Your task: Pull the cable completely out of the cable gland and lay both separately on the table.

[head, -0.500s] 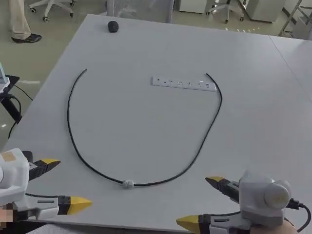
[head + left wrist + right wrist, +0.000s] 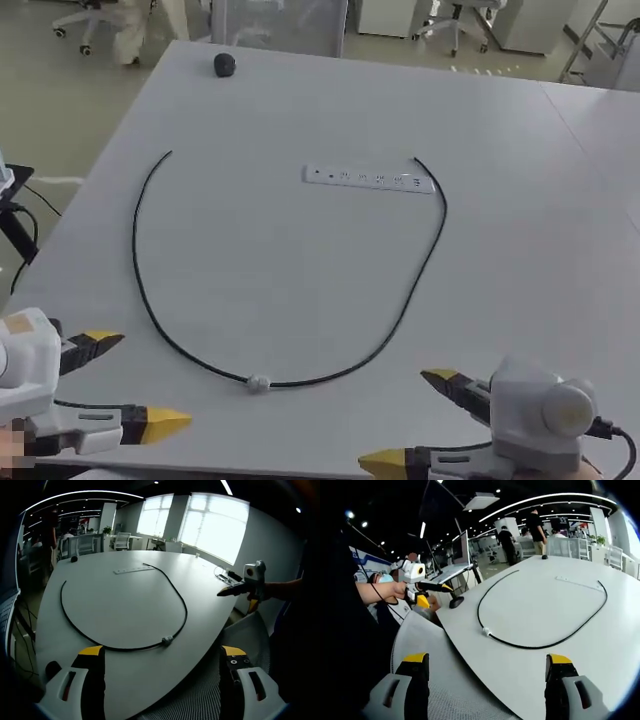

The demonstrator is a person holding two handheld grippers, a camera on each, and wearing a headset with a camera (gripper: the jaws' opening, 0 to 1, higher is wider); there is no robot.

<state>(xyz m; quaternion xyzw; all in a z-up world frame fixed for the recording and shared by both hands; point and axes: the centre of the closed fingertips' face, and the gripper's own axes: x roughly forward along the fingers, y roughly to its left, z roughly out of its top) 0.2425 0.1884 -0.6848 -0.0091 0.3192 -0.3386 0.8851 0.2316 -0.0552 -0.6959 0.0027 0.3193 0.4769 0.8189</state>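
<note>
Head view: a white table (image 2: 290, 270) runs from its near edge at 6 o'clock to a far edge at 12 o'clock, and its left edge slants from 8 up to 11 o'clock. The surface inside and around the loop is bare. A black cable (image 2: 133, 240) lies flat in a U-shaped loop with its free ends at 11 and 1 o'clock. The pale cable gland (image 2: 258, 383) sits on the cable at the loop's lowest point, at 6 o'clock, just inside the near edge. A white power strip (image 2: 368, 179) lies beside the 1 o'clock end, and a small dark object (image 2: 224, 65) rests near the far edge. The left gripper (image 2: 135, 380) is held at 8 o'clock and the right gripper (image 2: 405, 420) at 5 o'clock. Both sit at the near edge, well apart from the gland and on either side of it. Each has its yellow-tipped jaws spread wide and grips nothing. Each gripper view looks across the table at the loop, with the other gripper held level beyond the edge. Compared with half a second ago, the view has shifted slightly. The cable, the gland and the power strip keep the same layout, and both grippers keep their spread and station.
</note>
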